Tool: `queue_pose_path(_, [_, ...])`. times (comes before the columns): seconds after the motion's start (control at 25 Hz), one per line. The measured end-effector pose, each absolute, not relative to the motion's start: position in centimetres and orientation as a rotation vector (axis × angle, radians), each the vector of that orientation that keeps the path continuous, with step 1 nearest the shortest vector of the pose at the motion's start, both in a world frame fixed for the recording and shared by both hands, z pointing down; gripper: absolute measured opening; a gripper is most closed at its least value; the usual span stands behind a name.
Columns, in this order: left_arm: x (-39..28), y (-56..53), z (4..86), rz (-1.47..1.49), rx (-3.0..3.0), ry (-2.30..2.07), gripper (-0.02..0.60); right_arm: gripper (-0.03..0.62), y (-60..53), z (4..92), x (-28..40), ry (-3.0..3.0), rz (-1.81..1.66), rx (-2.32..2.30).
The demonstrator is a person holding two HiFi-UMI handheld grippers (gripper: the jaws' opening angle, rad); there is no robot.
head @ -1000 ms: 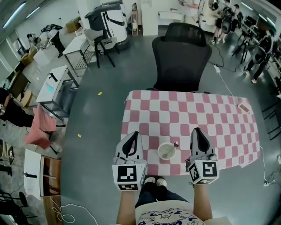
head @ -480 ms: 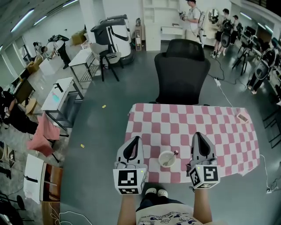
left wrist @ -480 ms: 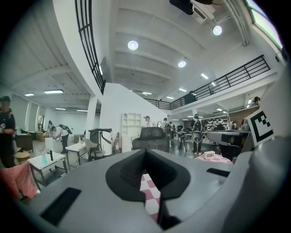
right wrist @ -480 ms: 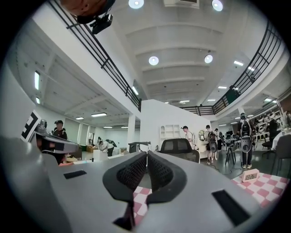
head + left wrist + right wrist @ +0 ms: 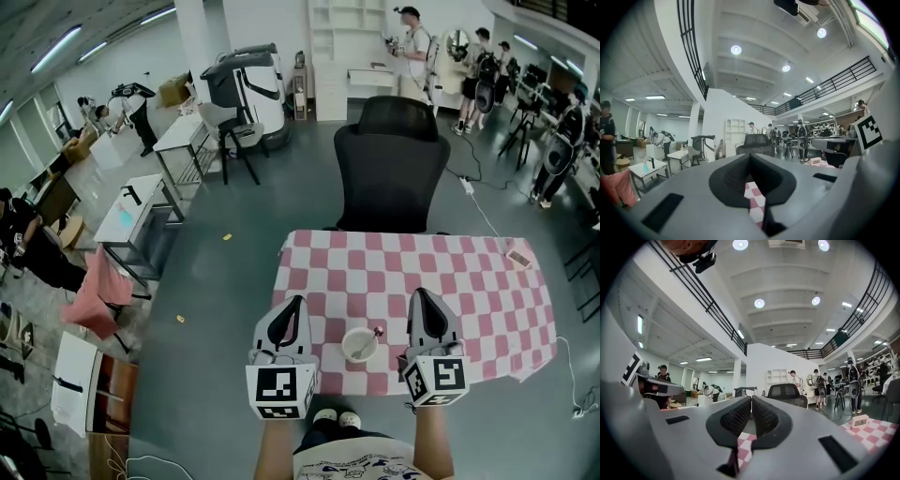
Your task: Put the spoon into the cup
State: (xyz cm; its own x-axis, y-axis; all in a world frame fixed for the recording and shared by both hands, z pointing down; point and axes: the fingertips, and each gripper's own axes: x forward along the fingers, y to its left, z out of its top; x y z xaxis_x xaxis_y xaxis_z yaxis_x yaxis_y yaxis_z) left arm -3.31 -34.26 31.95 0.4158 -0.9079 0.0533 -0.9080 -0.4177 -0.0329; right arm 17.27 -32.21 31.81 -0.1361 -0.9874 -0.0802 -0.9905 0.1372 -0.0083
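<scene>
A white cup (image 5: pixel 358 344) stands near the front edge of the table with the pink-and-white checked cloth (image 5: pixel 450 281). The spoon (image 5: pixel 374 333) lies in the cup, its pinkish handle end leaning over the right rim. My left gripper (image 5: pixel 297 302) hovers just left of the cup and my right gripper (image 5: pixel 420 294) just right of it; neither touches it. Both point level, away from me. In the left gripper view the jaws (image 5: pixel 750 157) meet with nothing between them. In the right gripper view the jaws (image 5: pixel 751 398) are also shut and hold nothing.
A black office chair (image 5: pixel 392 169) stands against the table's far side. A small pink-and-white item (image 5: pixel 519 258) lies near the far right corner. Desks, a pink cloth (image 5: pixel 94 291) and several people stand around the room beyond.
Both grippers have risen a little on either side of the cup. The head view has tipped up, so the table sits lower in the picture. The spoon stays in the cup.
</scene>
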Motion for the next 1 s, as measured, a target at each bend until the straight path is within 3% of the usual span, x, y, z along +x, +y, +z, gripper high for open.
queue_pose_path(1.0, [-2.68, -34.70, 32.14, 0.096, 2.629, -1.703, 0.014, 0.017, -32.89, 31.86, 17.56, 2.334, 0.067, -2.012])
